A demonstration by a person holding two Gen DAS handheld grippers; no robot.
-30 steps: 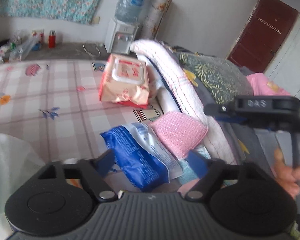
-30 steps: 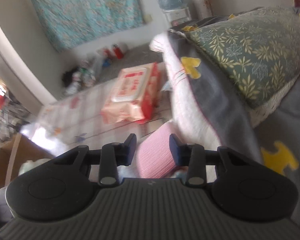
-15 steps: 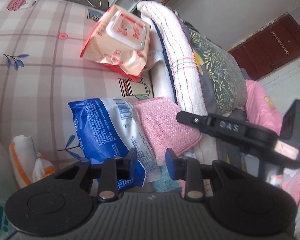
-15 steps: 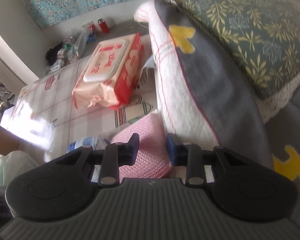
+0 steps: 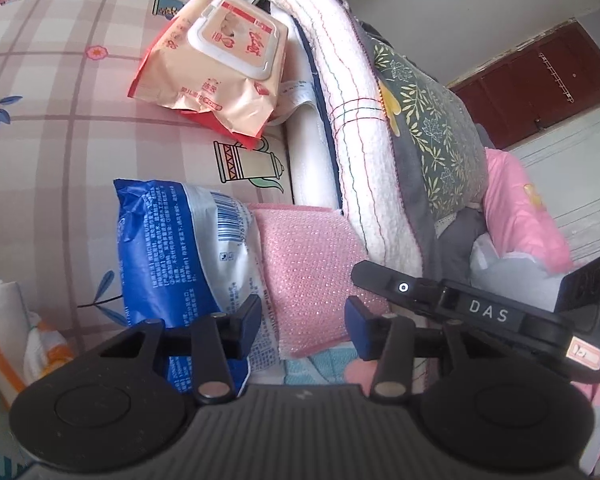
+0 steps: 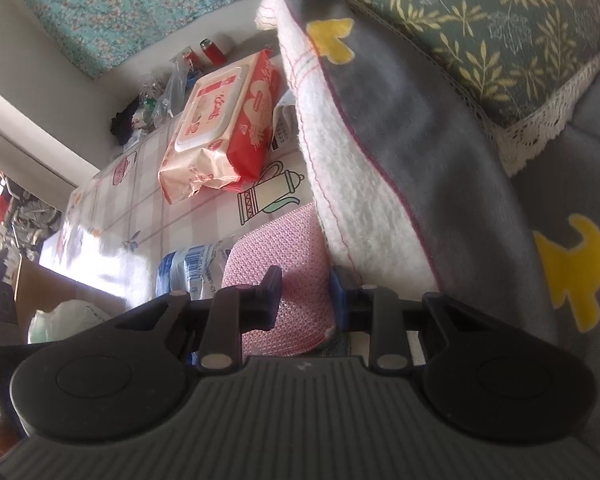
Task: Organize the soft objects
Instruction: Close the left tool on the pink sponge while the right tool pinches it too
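Sank closer onto the pink sponge (image 5: 308, 260). Clenched the right gripper (image 6: 305, 292) on it; was opening the left gripper (image 5: 304, 318), sponge between its jaws, unpressed. Looked ready for lifting

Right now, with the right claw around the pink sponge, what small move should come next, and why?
Probably lift the right claw a little. Its fingers look closed on the near edge of the pink sponge, which lies wedged between the blue packet and the folded blanket, so it must come free first.

Your views are daylit and mostly sharp. Glare bleaches the tablecloth (image 6: 100, 256) at left. Fisheye bends the edges.
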